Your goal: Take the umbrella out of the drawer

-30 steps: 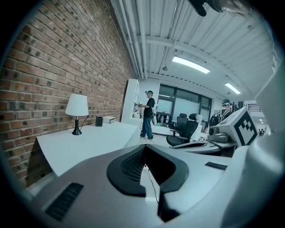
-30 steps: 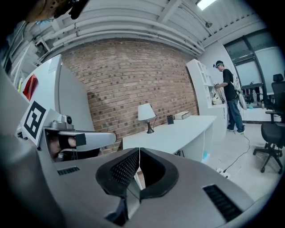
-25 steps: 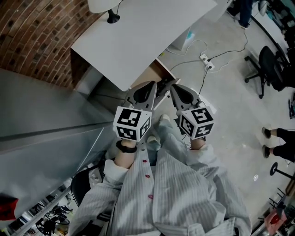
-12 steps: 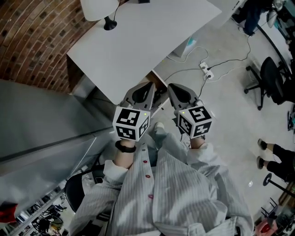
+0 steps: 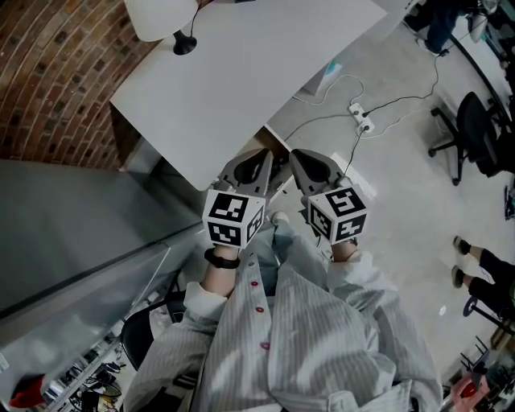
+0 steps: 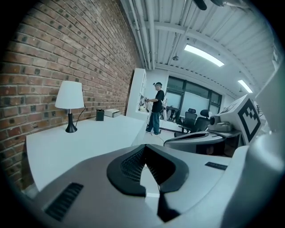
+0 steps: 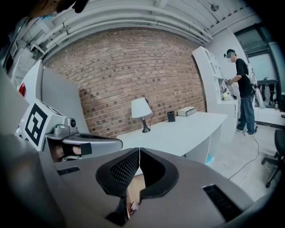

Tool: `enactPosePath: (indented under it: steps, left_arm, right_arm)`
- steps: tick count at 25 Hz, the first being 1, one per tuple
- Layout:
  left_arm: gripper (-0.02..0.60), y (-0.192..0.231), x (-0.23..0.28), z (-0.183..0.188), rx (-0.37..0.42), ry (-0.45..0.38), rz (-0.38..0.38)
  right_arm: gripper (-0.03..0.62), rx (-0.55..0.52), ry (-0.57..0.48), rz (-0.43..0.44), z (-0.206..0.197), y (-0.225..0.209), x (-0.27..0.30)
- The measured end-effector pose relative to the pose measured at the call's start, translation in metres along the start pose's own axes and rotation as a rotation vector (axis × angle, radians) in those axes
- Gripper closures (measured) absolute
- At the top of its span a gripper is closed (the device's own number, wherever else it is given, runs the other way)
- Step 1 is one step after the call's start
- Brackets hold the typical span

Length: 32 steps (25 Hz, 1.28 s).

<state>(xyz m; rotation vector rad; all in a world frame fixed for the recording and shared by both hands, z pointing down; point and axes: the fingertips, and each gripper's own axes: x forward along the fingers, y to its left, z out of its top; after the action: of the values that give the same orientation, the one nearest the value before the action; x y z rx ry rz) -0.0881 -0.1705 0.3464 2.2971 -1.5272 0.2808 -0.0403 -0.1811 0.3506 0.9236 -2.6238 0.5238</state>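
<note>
Desk: white top against the brick wall, with a lamp at the far corner.
Drawer: judged to be the wood-coloured surface under the desk's near edge, seen below the jaw pads; most of it is hidden.
Left gripper: jaws clenched, pads meeting, nothing between them.
Right gripper: jaws clenched and empty, just beside the left gripper.
Umbrella: not identifiable in any view; presumed inside the drawer.
Step in hand: approach. Both grippers are aimed at the desk edge above the drawer, and nothing is grasped.
Next move: release one gripper's jaws, expose the drawer interior and locate the umbrella before closing on it.
Head view only: both grippers together, plus the desk outline.
Right gripper view only: the wood surface and a small unclear item low between the pads.
Left gripper view only: the desk top and lamp, with no drawer visible.
</note>
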Motion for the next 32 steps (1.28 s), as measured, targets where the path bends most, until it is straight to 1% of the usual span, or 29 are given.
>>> enactPosePath:
  steps: [5, 9, 13, 18, 20, 25, 29, 32]
  left_arm:
    - [0.572, 0.005, 0.011, -0.02, 0.006, 0.055, -0.029]
    - [0.572, 0.009, 0.023, -0.051, 0.014, 0.126, -0.057]
    - [0.572, 0.009, 0.04, -0.091, 0.007, 0.2, -0.1]
    - [0.572, 0.011, 0.06, -0.134, 0.035, 0.29, -0.143]
    - [0.572, 0.014, 0.069, -0.159, 0.039, 0.322, -0.155]
    - [0.572, 0.024, 0.094, -0.225, 0.034, 0.387, -0.17]
    - [0.572, 0.033, 0.109, -0.261, 0.04, 0.445, -0.171]
    - [0.572, 0.038, 0.119, -0.28, 0.046, 0.483, -0.172]
  right_arm:
    - [0.559, 0.029, 0.028, -0.031, -0.017, -0.006, 0.006]
    - [0.559, 0.057, 0.057, -0.061, -0.039, -0.012, 0.014]
    - [0.559, 0.084, 0.097, -0.093, -0.073, -0.023, 0.025]
    - [0.559, 0.124, 0.139, -0.13, -0.112, -0.036, 0.032]
    - [0.559, 0.143, 0.16, -0.148, -0.133, -0.039, 0.037]
    - [0.559, 0.173, 0.206, -0.172, -0.194, -0.053, 0.057]
    - [0.559, 0.224, 0.231, -0.186, -0.226, -0.066, 0.072]
    - [0.559, 0.254, 0.247, -0.193, -0.243, -0.075, 0.082]
